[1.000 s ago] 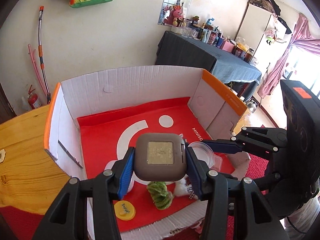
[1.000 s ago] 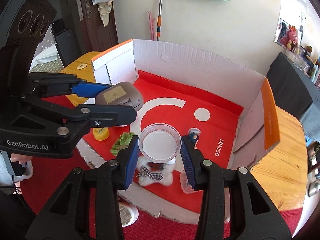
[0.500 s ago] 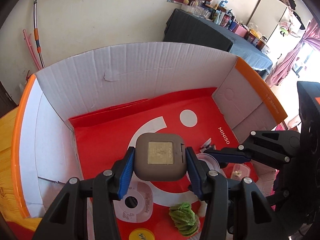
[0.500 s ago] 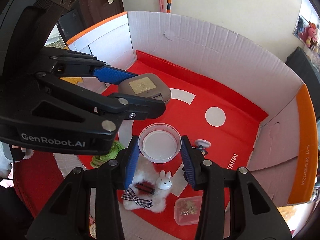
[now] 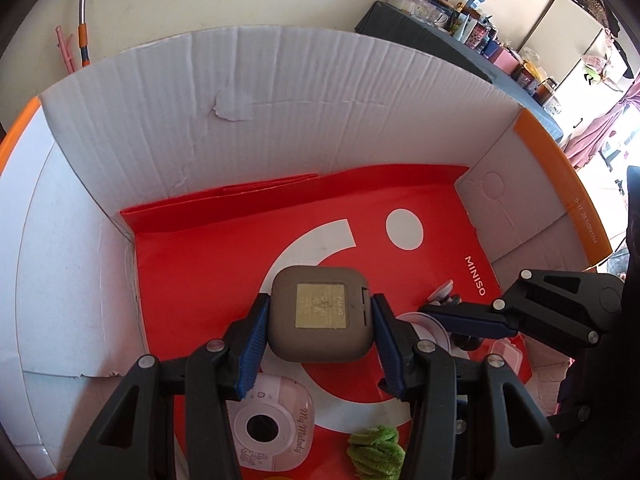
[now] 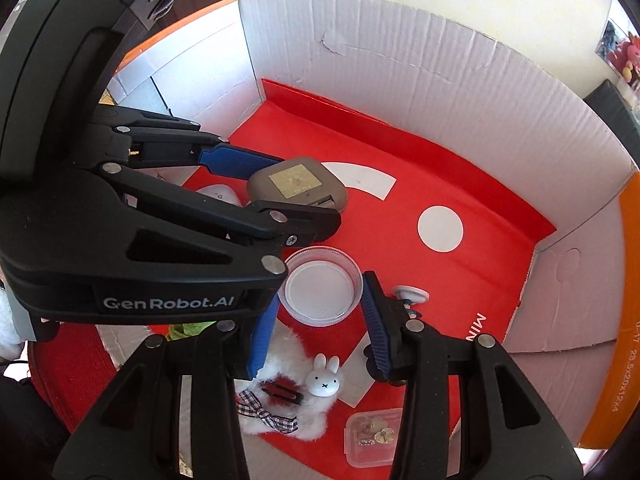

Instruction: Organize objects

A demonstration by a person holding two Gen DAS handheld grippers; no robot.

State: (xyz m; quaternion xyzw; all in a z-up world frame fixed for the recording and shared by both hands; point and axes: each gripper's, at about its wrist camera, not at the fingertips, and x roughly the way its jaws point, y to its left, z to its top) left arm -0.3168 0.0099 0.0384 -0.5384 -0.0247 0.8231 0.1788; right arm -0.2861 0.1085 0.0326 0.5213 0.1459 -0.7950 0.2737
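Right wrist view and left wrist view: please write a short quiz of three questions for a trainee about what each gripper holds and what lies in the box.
1. True or false: the left gripper holds the grey square case.
2. What does the right gripper hold? A) green scrunchie B) clear round lid C) rabbit figure
3. Fill in: the white rabbit figure lies on the ___ floor of the cardboard box.

Key: 1 true; 2 B, the clear round lid; 3 red.

Both grippers (image 5: pixel 318 330) (image 6: pixel 320 312) clamped — angled down
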